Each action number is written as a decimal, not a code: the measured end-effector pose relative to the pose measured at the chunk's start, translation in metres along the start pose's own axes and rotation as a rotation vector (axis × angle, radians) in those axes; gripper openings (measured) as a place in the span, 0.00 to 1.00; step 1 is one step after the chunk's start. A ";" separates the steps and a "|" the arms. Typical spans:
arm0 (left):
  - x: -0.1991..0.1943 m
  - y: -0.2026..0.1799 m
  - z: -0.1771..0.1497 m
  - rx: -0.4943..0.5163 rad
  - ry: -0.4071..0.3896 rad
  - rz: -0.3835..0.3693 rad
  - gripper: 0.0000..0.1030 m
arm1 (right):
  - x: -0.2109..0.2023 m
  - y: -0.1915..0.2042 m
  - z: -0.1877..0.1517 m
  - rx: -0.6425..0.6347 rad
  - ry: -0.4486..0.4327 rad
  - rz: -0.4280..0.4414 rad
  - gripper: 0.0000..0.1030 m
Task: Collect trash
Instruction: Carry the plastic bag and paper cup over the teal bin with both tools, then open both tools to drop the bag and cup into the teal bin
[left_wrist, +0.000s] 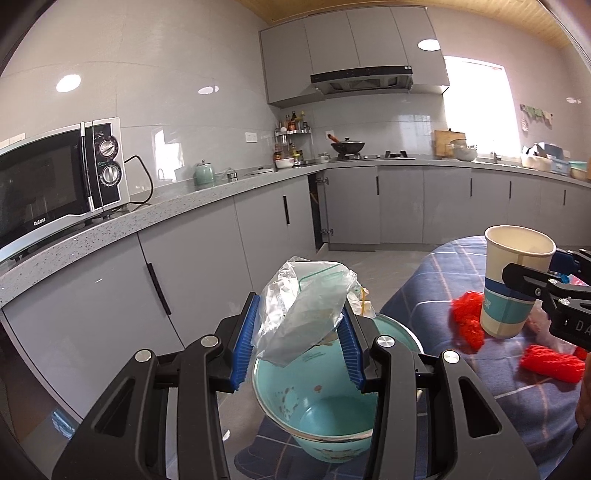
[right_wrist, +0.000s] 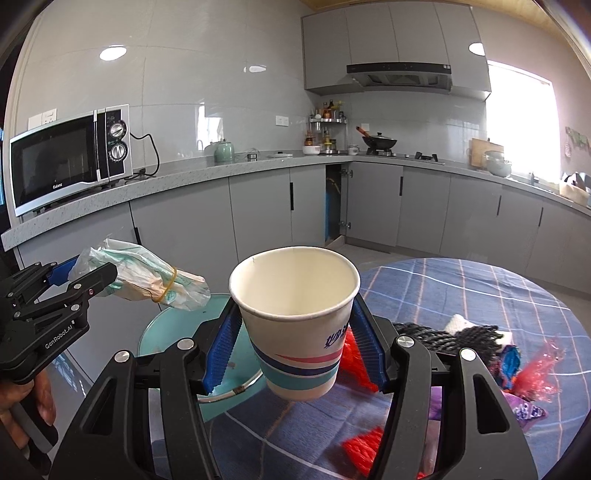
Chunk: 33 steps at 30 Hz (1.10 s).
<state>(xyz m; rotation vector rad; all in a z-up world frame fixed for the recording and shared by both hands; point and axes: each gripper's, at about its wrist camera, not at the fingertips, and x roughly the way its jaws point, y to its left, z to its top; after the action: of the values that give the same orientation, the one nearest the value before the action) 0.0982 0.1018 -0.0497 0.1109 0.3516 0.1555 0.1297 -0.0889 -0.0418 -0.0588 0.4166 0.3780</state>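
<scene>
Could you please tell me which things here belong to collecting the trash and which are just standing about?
Job:
- crumpled clear plastic bag, in left gripper
- striped paper cup, in right gripper
- teal plastic bin
- red wrappers

Standing about:
- silver microwave
- black wok
- green kettle

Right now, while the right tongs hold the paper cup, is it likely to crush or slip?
The cup looks thin, empty and light, so a harder squeeze would probably dent it. Its rim is round now, so the grip seems gentle. The ribbed blue pads of the right tongs should limit slipping, though its tapered wall could slide down.
</scene>
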 end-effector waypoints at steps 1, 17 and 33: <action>0.001 0.001 0.000 0.003 -0.003 0.008 0.41 | 0.002 0.002 0.000 -0.001 0.001 0.003 0.58; 0.024 0.021 -0.009 -0.011 0.019 0.078 0.41 | 0.045 0.031 -0.001 -0.027 0.046 0.066 0.58; 0.032 0.019 -0.011 -0.011 0.030 0.076 0.42 | 0.063 0.044 0.006 -0.048 0.054 0.087 0.58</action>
<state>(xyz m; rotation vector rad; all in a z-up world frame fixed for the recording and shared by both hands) 0.1218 0.1266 -0.0677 0.1109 0.3764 0.2344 0.1687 -0.0257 -0.0609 -0.0977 0.4641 0.4726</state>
